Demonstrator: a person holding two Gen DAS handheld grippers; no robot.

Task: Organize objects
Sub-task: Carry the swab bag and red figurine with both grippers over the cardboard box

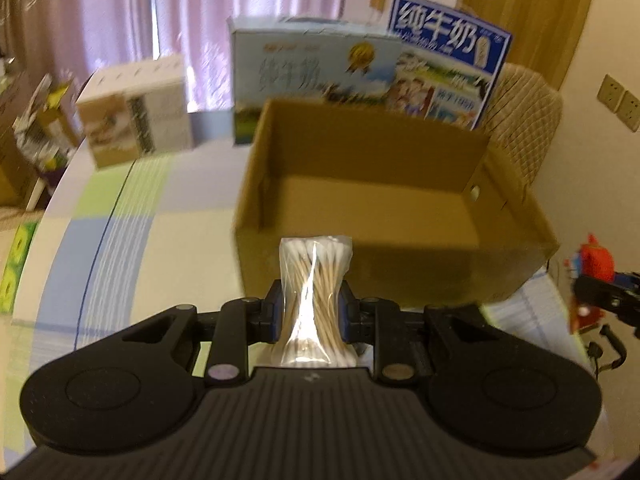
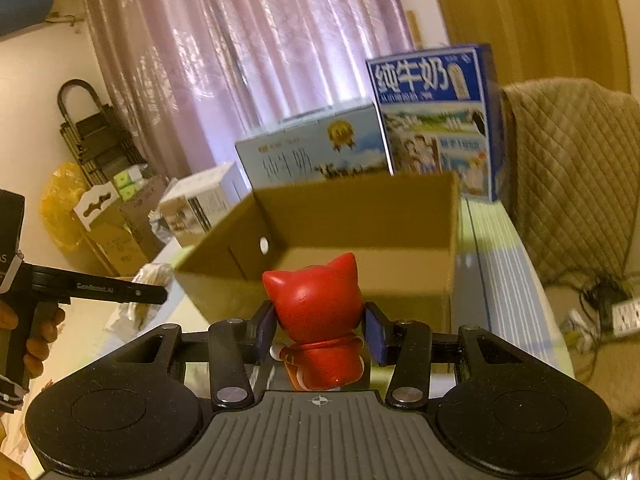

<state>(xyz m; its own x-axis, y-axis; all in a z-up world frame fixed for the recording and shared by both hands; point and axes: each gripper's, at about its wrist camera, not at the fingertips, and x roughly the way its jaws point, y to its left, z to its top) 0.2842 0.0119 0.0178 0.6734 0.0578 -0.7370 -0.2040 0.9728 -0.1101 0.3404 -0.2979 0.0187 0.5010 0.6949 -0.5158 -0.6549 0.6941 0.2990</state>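
My left gripper (image 1: 311,312) is shut on a clear bag of cotton swabs (image 1: 314,276) and holds it upright just before the near wall of an open brown cardboard box (image 1: 384,148). My right gripper (image 2: 320,328) is shut on a red cat figurine (image 2: 318,300), held in front of the same box (image 2: 360,216) at its near wall. The right gripper with the red figurine (image 1: 596,264) shows at the right edge of the left wrist view. The left gripper (image 2: 100,290) shows at the left edge of the right wrist view.
Two blue milk cartons (image 1: 320,68) (image 1: 444,44) stand behind the box, a white box (image 1: 136,120) to their left. The table has a striped pastel cloth (image 1: 120,216). A quilted chair (image 2: 572,168) stands at the right. Boxes and a yellow bag (image 2: 64,204) lie off the table's left.
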